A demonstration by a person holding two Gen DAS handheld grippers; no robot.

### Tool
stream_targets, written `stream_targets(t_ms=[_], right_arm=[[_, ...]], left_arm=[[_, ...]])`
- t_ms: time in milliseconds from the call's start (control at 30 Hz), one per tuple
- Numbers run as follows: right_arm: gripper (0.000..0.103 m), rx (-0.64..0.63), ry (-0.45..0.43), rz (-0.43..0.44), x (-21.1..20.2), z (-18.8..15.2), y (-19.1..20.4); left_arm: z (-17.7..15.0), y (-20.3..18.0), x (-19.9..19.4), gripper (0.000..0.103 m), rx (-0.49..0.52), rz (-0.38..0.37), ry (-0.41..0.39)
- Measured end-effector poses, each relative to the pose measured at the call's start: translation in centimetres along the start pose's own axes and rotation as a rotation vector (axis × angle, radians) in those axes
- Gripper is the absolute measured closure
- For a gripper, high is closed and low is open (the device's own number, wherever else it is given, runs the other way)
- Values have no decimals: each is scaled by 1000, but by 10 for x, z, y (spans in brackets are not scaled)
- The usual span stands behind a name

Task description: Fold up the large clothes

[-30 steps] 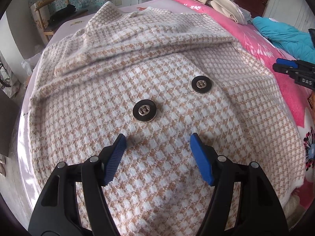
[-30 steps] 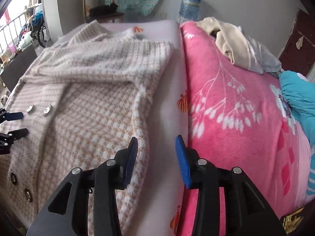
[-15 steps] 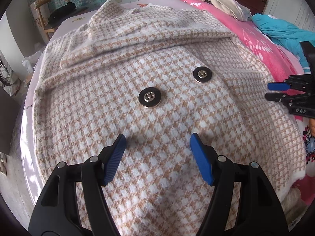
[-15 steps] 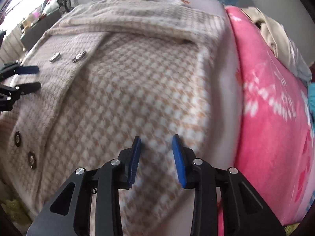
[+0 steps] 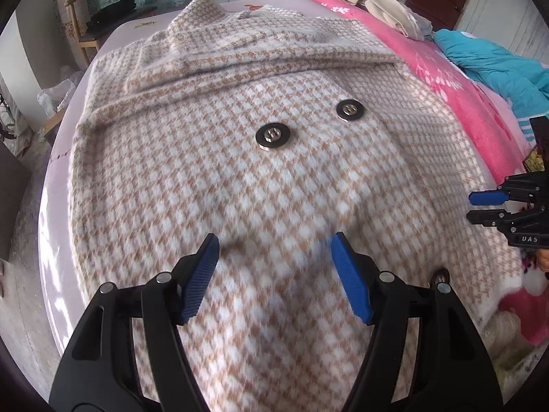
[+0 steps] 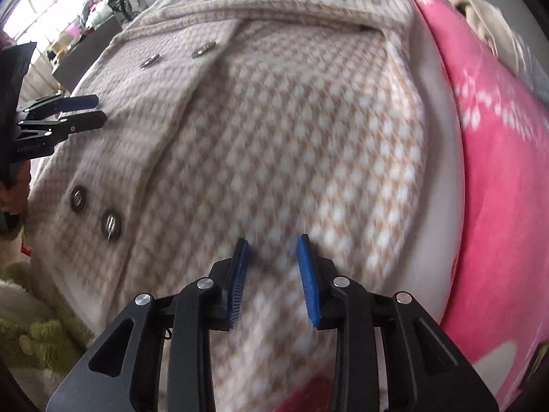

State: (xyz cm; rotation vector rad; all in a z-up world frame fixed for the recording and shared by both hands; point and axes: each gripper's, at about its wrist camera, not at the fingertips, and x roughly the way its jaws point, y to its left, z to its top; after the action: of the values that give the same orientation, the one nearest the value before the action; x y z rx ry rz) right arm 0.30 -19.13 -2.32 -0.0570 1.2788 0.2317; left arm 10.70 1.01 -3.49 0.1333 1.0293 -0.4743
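A tan-and-white houndstooth coat (image 5: 240, 189) lies spread front up on the bed, with its collar at the far end. Two metal buttons (image 5: 272, 136) sit ahead of my left gripper (image 5: 274, 240). That gripper hovers open over the coat's front panel with nothing between its blue pads. My right gripper (image 6: 272, 240) hangs over the coat (image 6: 291, 120) near its right side. Its jaws stand narrowly apart and hold nothing. Each gripper shows in the other's view: the right gripper (image 5: 471, 206) at the coat's right edge, the left gripper (image 6: 99, 110) near the button flap.
A pink flowered blanket (image 6: 497, 171) covers the bed to the right of the coat. On it lie a teal garment (image 5: 497, 65) and a beige clothing pile (image 5: 377, 3). A wooden chair (image 5: 99, 10) stands at the far left. Something green and fuzzy (image 6: 34, 343) lies below the bed's near edge.
My right gripper swung left from the bare strip beside the coat to above the coat, tipped downward, and its jaws narrowed. My left gripper drew back a little from the buttons.
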Motion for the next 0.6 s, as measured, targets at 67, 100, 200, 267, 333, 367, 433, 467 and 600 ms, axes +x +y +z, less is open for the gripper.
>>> stream_targets(t_ms=[67,100,200,267,333,367,433,467,600], right_arm=[[74,6,36,18,-5,-15,2],[72,5,41,19,-10,-23,5],[68,-9,9,32,-25,-35,15],[63,-49,-34,51,-37,-40,28],[63,-107,-56,76,-43,-44,44],[63,-144,-63,84,-44,-46,52],[62,-202,-66,103,-41,-49,66],[62,-215,-62,110,-38,-52,70],[62,-254,-32,133,-20,-59,83]], left_arm=[[-13,-5,-12,38,23,-46,-16],[-19,-9,-18,38,40,-83,-20],[-40,-34,-36,37,122,-180,-48],[-56,-61,-44,37,208,-251,-41],[-67,-83,-47,37,291,-264,-37],[-73,-95,-47,37,334,-252,-37],[-82,-113,-45,37,407,-218,-43],[-85,-120,-42,37,428,-196,-44],[-91,-135,-30,37,494,-135,-39]])
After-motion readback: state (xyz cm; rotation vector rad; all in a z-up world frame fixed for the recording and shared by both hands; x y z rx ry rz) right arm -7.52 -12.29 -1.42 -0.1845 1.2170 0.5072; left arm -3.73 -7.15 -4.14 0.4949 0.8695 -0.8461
